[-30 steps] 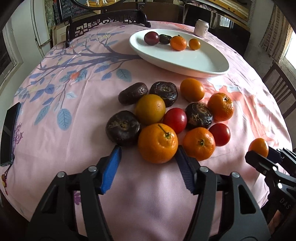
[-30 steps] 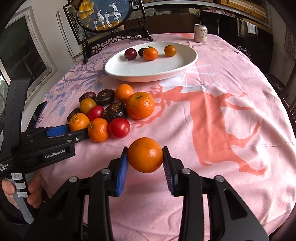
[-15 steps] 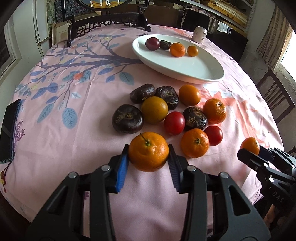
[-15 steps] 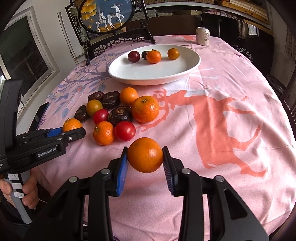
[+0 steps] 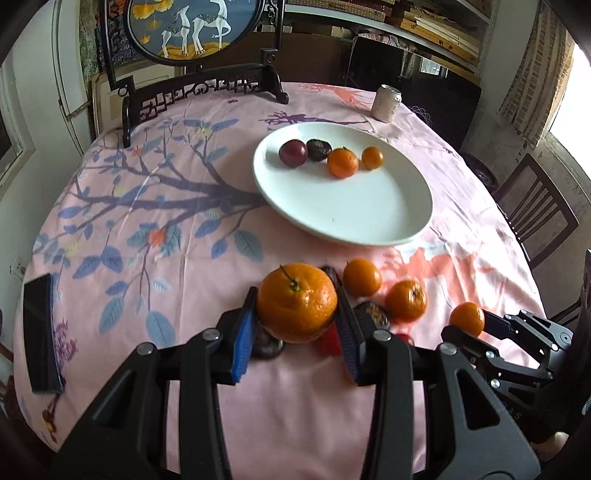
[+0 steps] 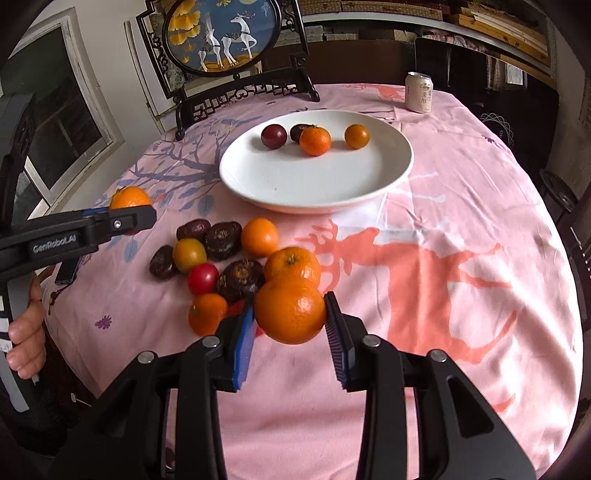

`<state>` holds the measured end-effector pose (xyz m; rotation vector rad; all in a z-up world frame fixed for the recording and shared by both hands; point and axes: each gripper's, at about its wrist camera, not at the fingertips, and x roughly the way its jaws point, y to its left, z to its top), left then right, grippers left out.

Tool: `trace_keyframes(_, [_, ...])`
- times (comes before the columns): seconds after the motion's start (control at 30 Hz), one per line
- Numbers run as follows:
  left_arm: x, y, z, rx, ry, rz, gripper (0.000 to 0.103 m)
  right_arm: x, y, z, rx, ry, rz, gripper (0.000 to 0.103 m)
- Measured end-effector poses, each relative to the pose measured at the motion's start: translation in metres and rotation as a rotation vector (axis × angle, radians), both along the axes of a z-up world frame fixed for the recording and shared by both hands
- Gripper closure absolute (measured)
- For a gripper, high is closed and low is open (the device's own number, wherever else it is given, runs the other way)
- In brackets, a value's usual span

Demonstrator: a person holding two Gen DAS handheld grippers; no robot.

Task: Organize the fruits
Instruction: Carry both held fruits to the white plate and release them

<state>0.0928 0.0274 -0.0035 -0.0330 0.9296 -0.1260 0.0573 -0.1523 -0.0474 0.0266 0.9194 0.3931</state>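
My left gripper [image 5: 295,321] is shut on a stemmed orange [image 5: 297,301] and holds it in the air above the fruit pile. My right gripper [image 6: 290,326] is shut on another orange [image 6: 290,312], also lifted; it shows at the right of the left wrist view [image 5: 467,318]. A white plate [image 6: 295,188] at the far middle of the table holds a plum [image 6: 273,136], a dark fruit, an orange [image 6: 314,140] and a small orange [image 6: 357,136]. Several loose oranges, red tomatoes and dark fruits [image 6: 223,240] lie on the pink cloth in front of the plate.
A drink can [image 6: 419,91] stands at the far right of the table. A framed deer screen [image 6: 218,35] stands at the far edge. A dark phone [image 5: 41,332] lies at the table's left edge. Chairs stand to the right.
My left gripper shut on the stemmed orange, lifted it off the pile and tipped up toward the plate. My right gripper moved forward over the pile with its orange.
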Motion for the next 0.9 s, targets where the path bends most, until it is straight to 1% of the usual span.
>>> trace_keyframes(0.1, [0.051, -0.005, 0.008, 0.001, 0.024, 0.014, 0.062, 0.037, 0.003, 0.014, -0.021, -0.018, 0.004, 0.067])
trace_keyframes(0.17, [0.088, -0.012, 0.008, 0.006, 0.041, 0.018, 0.062, 0.069, 0.005, 0.019, -0.02, -0.017, 0.01, 0.067])
trace_keyframes(0.27, [0.137, -0.023, -0.001, 0.037, 0.071, 0.042, 0.062, 0.122, 0.009, 0.02, -0.029, -0.012, -0.004, 0.067])
trace_keyframes(0.37, [0.174, -0.03, -0.018, 0.035, 0.127, 0.052, 0.062, 0.167, 0.01, 0.007, -0.055, 0.017, -0.028, 0.067])
trace_keyframes(0.43, [0.19, -0.033, -0.027, 0.029, 0.148, 0.055, 0.062, 0.189, 0.01, -0.004, -0.059, 0.054, -0.027, 0.067])
trace_keyframes(0.5, [0.199, -0.034, -0.034, 0.027, 0.161, 0.057, 0.062, 0.202, 0.013, -0.012, -0.071, 0.073, -0.02, 0.067])
trace_keyframes(0.63, [0.211, -0.036, -0.04, 0.023, 0.176, 0.05, 0.062, 0.216, 0.015, -0.022, -0.084, 0.088, -0.018, 0.067])
trace_keyframes(0.73, [0.215, -0.039, -0.038, 0.027, 0.167, 0.039, 0.062, 0.222, 0.017, -0.025, -0.095, 0.083, -0.02, 0.067])
trace_keyframes(0.77, [0.216, -0.04, -0.036, 0.026, 0.164, 0.039, 0.061, 0.223, 0.018, -0.025, -0.104, 0.078, -0.02, 0.063])
trace_keyframes(0.8, [0.216, -0.039, -0.034, 0.02, 0.158, 0.04, 0.047, 0.223, 0.019, -0.024, -0.114, 0.068, -0.02, 0.055])
trace_keyframes(0.83, [0.215, -0.038, -0.029, 0.012, 0.143, 0.041, 0.038, 0.222, 0.02, -0.021, -0.127, 0.05, -0.03, 0.041])
trace_keyframes(0.87, [0.211, -0.037, -0.023, 0.006, 0.121, 0.044, 0.029, 0.219, 0.02, -0.017, -0.143, 0.028, -0.039, 0.041])
trace_keyframes(0.9, [0.205, -0.035, -0.016, 0.003, 0.098, 0.042, 0.029, 0.213, 0.019, -0.012, -0.161, 0.015, -0.041, 0.04])
